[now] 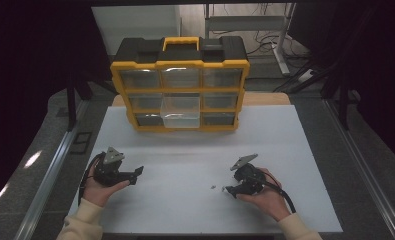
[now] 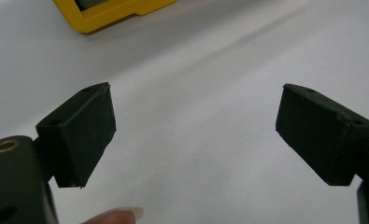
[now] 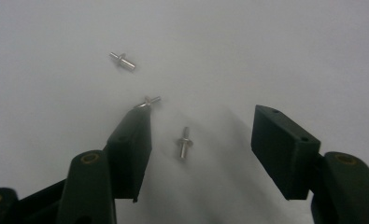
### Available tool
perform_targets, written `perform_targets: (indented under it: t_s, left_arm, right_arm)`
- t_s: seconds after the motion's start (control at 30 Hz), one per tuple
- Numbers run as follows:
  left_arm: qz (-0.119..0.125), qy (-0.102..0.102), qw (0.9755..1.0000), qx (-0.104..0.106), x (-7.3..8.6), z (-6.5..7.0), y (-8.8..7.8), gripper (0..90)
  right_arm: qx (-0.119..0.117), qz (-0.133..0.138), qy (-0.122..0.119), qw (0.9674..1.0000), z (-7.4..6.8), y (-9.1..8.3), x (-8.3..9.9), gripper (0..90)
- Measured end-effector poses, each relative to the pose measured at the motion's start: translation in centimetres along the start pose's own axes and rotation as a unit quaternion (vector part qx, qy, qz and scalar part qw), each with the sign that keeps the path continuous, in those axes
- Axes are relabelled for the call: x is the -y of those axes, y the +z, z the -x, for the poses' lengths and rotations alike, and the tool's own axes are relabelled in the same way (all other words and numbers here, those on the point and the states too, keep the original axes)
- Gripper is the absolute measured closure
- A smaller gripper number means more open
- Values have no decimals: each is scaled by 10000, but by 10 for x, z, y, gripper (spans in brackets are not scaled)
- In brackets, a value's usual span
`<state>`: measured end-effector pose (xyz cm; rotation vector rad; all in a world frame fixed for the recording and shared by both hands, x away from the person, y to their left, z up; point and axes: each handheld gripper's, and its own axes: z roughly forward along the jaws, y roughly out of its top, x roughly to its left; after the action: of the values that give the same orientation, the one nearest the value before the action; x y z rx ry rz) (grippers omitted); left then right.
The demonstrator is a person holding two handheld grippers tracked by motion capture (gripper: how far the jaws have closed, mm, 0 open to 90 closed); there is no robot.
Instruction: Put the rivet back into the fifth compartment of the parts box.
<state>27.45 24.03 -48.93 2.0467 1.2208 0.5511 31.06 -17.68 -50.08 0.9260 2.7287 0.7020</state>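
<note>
Three small metal pins lie on the white table: one (image 3: pixel 122 60) farther off, one (image 3: pixel 149 101) right at the tip of my right gripper's left jaw, and one (image 3: pixel 184 143) between the two jaws. My right gripper (image 3: pixel 201 135) is open just above them; in the high view it (image 1: pixel 231 190) sits at the table's front right with the pins (image 1: pixel 213 187) as a tiny speck beside it. My left gripper (image 1: pixel 137 173) is held at the front left, open and empty (image 2: pixel 196 126), pointing right over bare table. A yellow and black organizer (image 1: pixel 180 90) stands at the back, its middle bottom drawer (image 1: pixel 181 112) pulled out.
The white table top (image 1: pixel 195 150) stretches between the grippers and the organizer. A corner of the organizer's yellow frame (image 2: pixel 112 11) shows in the left gripper view. Metal rails run along both table sides, and a desk frame with cables (image 1: pixel 265 35) stands behind.
</note>
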Motion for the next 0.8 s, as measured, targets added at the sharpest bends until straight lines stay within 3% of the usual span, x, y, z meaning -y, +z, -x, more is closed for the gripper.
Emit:
perform_targets:
  t_s: [0.43, 0.8]
  left_arm:
    - [5, 13, 10000, -14, 0, 1, -1, 126]
    - [-5, 26, 10000, -16, 0, 2, 0, 126]
  right_arm:
    - [-8, -181, -112, 9998, -4, 5, 1, 521]
    - [-67, -247, -134, 9996, -5, 4, -1, 769]
